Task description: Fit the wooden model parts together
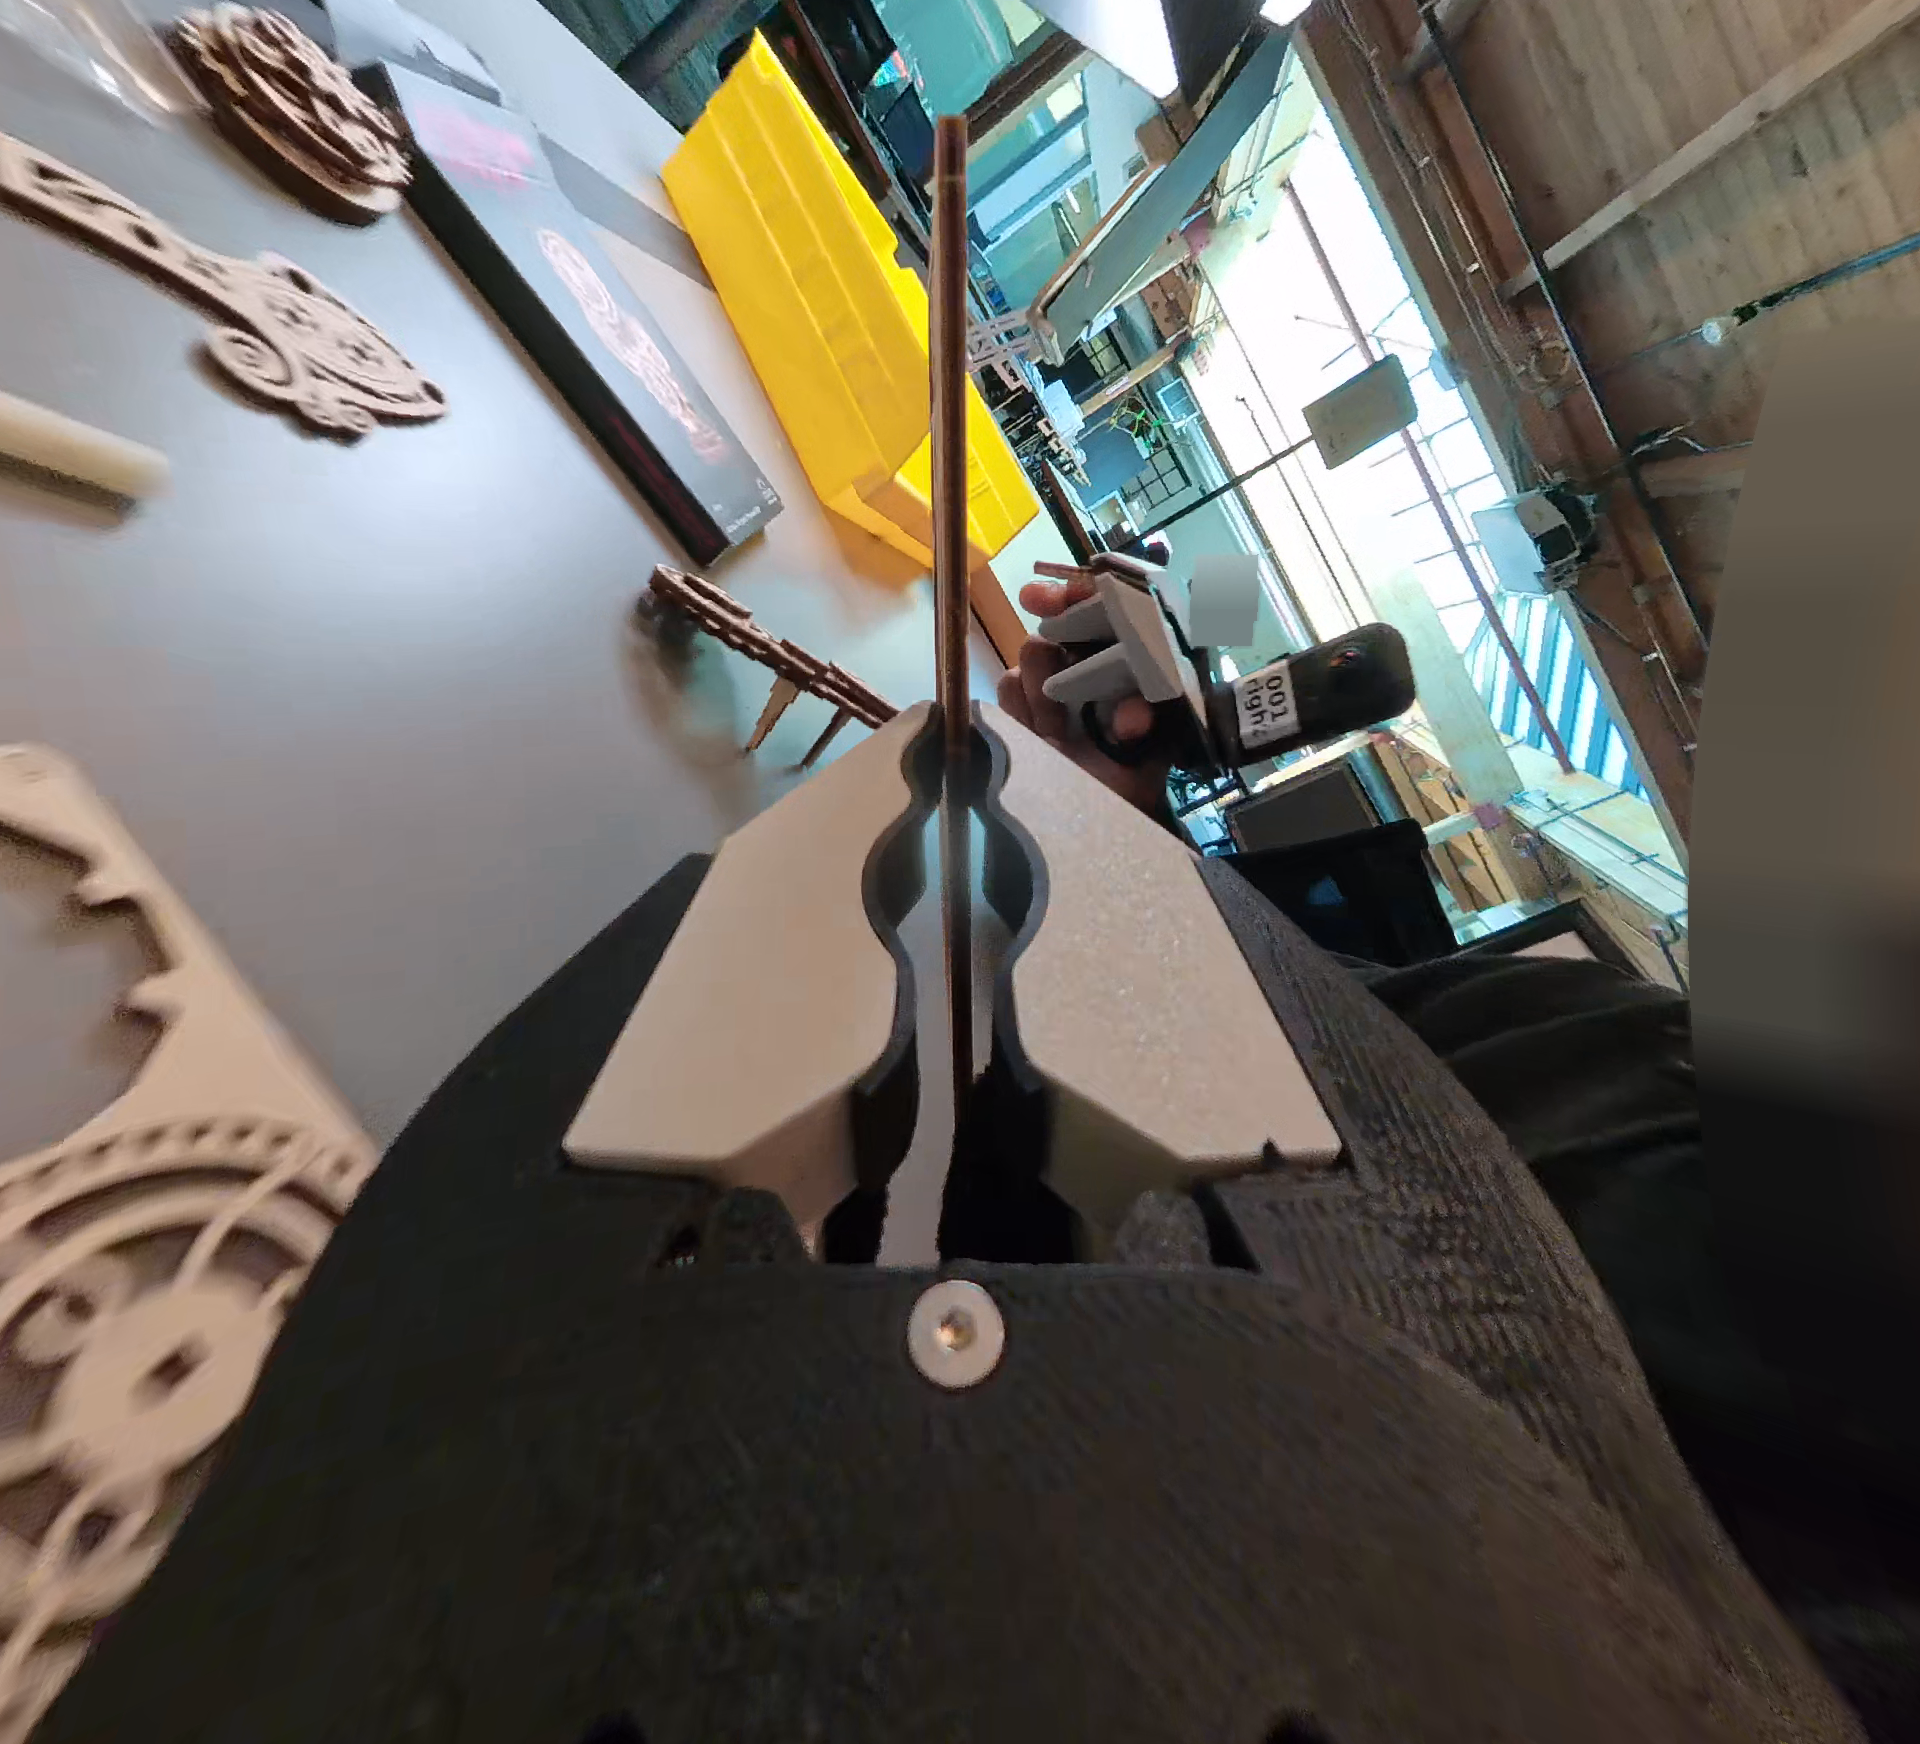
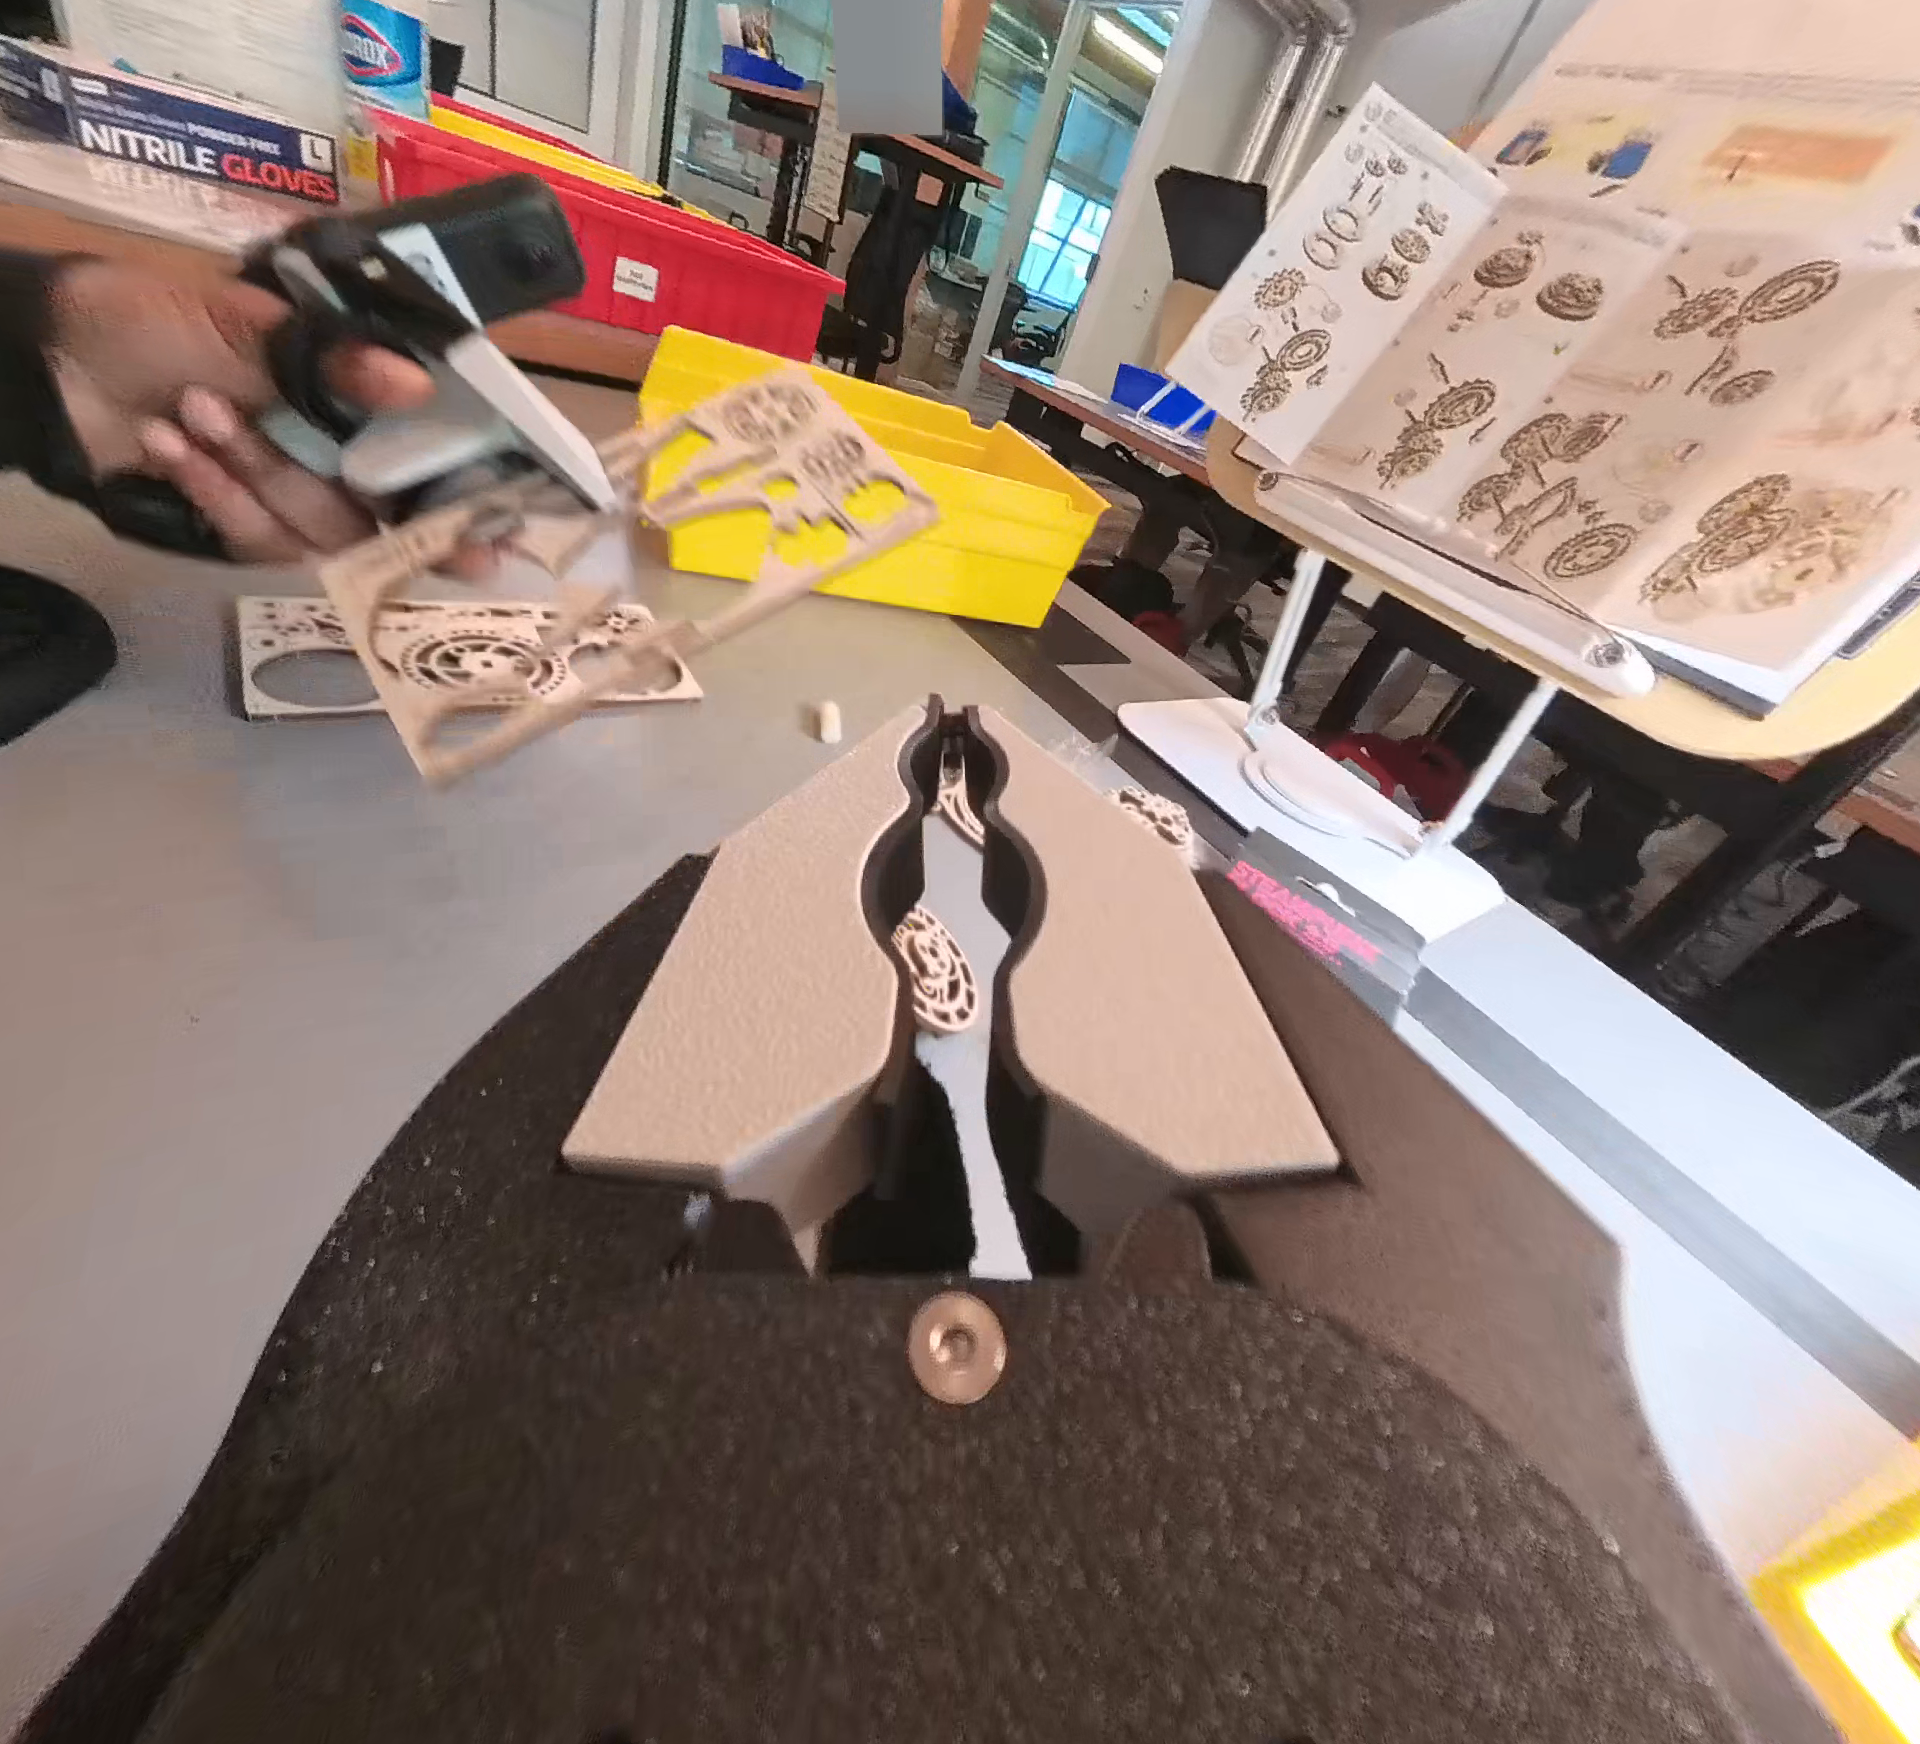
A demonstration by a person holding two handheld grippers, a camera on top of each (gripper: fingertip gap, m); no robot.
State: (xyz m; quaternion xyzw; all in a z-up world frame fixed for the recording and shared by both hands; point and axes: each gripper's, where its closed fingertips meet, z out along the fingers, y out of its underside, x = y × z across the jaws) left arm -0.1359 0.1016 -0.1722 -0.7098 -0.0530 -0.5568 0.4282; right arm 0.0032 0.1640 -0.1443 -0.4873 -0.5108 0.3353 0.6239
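My left gripper (image 1: 951,733) is shut on a thin laser-cut wooden sheet (image 1: 951,447), seen edge-on and held above the grey table (image 1: 364,655). In the right wrist view the same gripper (image 2: 597,489) holds that sheet (image 2: 790,479), tilted in the air at the left. My right gripper (image 2: 951,728) is shut, with a small piece (image 2: 951,756) pinched at its tips; an ornate wooden part (image 2: 935,977) shows through the gap between its fingers. It also shows in the left wrist view (image 1: 1091,645), held by a hand beyond the sheet.
On the table lie a wooden gear (image 1: 291,115), a swirled part (image 1: 312,354), a small toothed assembly (image 1: 769,655), a dowel (image 2: 826,720) and another cut sheet (image 2: 468,666). A yellow bin (image 2: 935,531), a dark box (image 1: 603,323) and an instruction booklet on a stand (image 2: 1558,406) stand around. My hands' fingertips stand some 15 cm from each other. The wooden gear (image 1: 291,115) is about 25 cm from both grippers' fingertips.
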